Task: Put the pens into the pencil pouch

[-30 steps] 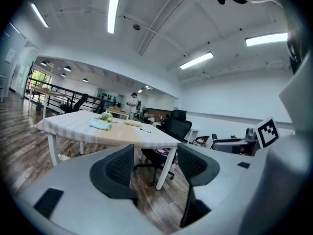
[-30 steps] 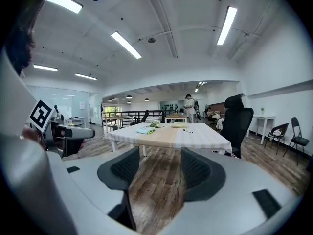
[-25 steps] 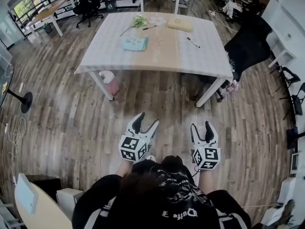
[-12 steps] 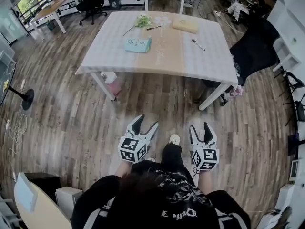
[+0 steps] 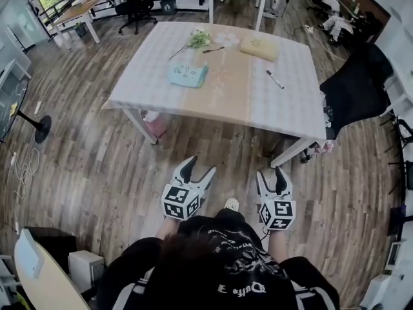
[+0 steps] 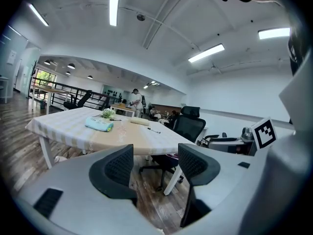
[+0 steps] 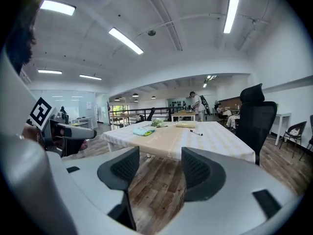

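Ahead stands a table [image 5: 284, 112] under a pale checked cloth. On it lie a teal pouch [image 5: 188, 75], a beige pouch [image 5: 260, 48], a black pen [image 5: 213, 50] and a white marker pen [image 5: 275, 79]. My left gripper [image 5: 199, 168] and right gripper [image 5: 271, 174] hang over the wooden floor well short of the table, both open and empty. The left gripper view has the teal pouch [image 6: 99, 125] and marker [image 6: 153, 130] beyond the open left gripper [image 6: 154, 160]. In the right gripper view, teal pouch [image 7: 144, 130] and marker [image 7: 196, 133] lie far past the right gripper [image 7: 155, 168].
A green sprig [image 5: 199, 39] lies at the table's far edge. A black office chair [image 5: 355, 89] stands at the table's right side. A pink bag [image 5: 153, 123] sits by the near left table leg. More desks and chairs fill the back of the room.
The table has drifted lower and to the right in the head view as the person steps toward it. Both grippers keep their pose, open.
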`<state>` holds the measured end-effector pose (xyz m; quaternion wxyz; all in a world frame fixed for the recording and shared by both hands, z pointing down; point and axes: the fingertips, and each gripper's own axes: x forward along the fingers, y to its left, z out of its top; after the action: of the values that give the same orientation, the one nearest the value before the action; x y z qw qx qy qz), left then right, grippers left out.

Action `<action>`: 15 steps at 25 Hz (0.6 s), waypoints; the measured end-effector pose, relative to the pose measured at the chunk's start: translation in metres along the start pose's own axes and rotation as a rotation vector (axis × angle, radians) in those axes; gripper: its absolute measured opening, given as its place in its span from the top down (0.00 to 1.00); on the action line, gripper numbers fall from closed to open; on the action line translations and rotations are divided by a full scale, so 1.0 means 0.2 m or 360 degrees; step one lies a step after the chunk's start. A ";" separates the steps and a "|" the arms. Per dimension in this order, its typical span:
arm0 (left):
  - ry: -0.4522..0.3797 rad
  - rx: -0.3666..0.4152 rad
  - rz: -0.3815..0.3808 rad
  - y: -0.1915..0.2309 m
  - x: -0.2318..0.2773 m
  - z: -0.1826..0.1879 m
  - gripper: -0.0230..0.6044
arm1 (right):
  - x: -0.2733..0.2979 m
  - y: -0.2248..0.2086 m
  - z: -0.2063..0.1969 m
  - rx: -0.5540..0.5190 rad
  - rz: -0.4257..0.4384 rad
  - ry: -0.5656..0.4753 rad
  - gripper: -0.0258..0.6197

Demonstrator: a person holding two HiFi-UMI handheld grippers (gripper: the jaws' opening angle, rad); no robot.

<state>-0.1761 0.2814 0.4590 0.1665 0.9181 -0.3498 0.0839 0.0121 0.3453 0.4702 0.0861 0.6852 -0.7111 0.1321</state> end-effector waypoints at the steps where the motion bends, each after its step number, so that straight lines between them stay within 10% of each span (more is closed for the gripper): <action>1: -0.0004 -0.0004 0.0009 -0.01 0.06 0.02 0.50 | 0.04 -0.05 0.02 -0.0003 0.0014 0.0002 0.56; 15: -0.0038 -0.0096 0.0096 -0.15 0.78 0.14 0.50 | 0.41 -0.70 0.14 -0.0043 0.0092 0.0021 0.57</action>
<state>-0.0403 0.1965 0.4687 0.1872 0.9027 -0.3815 0.0674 0.1492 0.2545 0.4790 0.0961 0.6623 -0.7317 0.1294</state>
